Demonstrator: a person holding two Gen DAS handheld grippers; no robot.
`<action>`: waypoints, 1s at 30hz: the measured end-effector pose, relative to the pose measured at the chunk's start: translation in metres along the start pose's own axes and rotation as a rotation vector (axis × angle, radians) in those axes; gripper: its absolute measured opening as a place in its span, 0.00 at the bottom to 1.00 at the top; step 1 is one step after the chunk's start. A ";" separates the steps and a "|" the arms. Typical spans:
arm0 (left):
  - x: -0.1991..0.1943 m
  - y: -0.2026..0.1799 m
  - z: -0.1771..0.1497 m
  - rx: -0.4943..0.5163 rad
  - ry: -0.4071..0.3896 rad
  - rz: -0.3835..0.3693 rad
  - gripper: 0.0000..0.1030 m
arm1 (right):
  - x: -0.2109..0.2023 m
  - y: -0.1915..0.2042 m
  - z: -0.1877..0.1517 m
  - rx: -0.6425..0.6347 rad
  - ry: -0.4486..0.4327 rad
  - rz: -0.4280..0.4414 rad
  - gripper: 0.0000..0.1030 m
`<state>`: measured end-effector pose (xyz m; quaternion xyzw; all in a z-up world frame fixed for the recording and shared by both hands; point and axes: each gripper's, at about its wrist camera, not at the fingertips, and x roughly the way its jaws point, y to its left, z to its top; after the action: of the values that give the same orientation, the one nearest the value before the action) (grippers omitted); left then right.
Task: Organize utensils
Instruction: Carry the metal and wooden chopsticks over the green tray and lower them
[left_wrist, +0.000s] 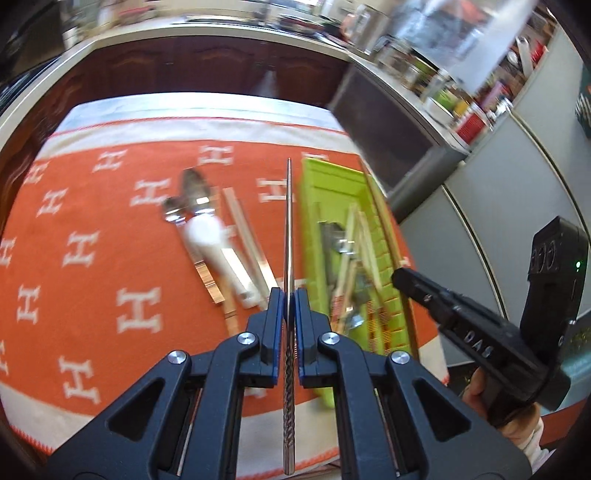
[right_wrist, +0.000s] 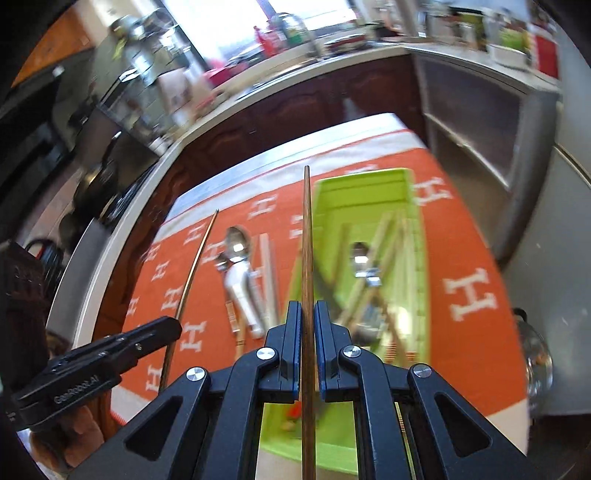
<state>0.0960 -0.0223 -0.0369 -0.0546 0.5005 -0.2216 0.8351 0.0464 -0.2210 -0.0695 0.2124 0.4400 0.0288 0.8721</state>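
1. We see the left gripper (left_wrist: 290, 295) closed tight on a metal chopstick (left_wrist: 288, 229), which runs straight up between its blue pads (left_wrist: 275, 306); the twisted handle end trails back under the jaws, and the tip points away over the cloth.
2. The right gripper (right_wrist: 306, 310) is closed likewise on a wooden chopstick (right_wrist: 306, 240), held along its length, with the point forward.
3. From the right wrist view the left gripper (right_wrist: 162, 328) shows low at left, its metal chopstick (right_wrist: 195, 266) rising as a thin curved line. From the left wrist view the right gripper (left_wrist: 402, 277) shows at right, over the tray's near right edge, gripped by a hand (left_wrist: 476, 387).
4. A green tray (left_wrist: 317, 184) lies on the orange cloth (left_wrist: 92, 221), right of centre. In it we make out a spoon (right_wrist: 360, 258) and several pale chopsticks (right_wrist: 384, 236) crossing one another; blur hides the rest.
5. Left of the tray, on the cloth, a small pile lies apart: two spoons (left_wrist: 195, 184), a white-handled piece (left_wrist: 207, 240) and flat silver chopsticks (left_wrist: 243, 229), all lying roughly parallel.
6. Both held chopsticks are above the cloth, not touching the tray, as far as we can tell.
7. The cloth bears white H marks. Beyond are dark cabinets (left_wrist: 192, 66) under a pale counter; items there are too blurred to name.
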 end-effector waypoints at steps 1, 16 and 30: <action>0.004 -0.008 0.003 0.010 0.008 -0.003 0.04 | -0.002 -0.009 0.001 0.016 -0.004 -0.008 0.06; 0.079 -0.052 0.031 -0.004 0.070 0.025 0.04 | 0.028 -0.057 0.013 0.112 0.022 -0.031 0.09; 0.062 -0.029 0.007 0.015 0.074 0.135 0.04 | 0.042 -0.039 0.001 0.051 0.059 -0.037 0.09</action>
<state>0.1175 -0.0761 -0.0750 -0.0064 0.5319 -0.1705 0.8294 0.0679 -0.2470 -0.1161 0.2257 0.4698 0.0078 0.8534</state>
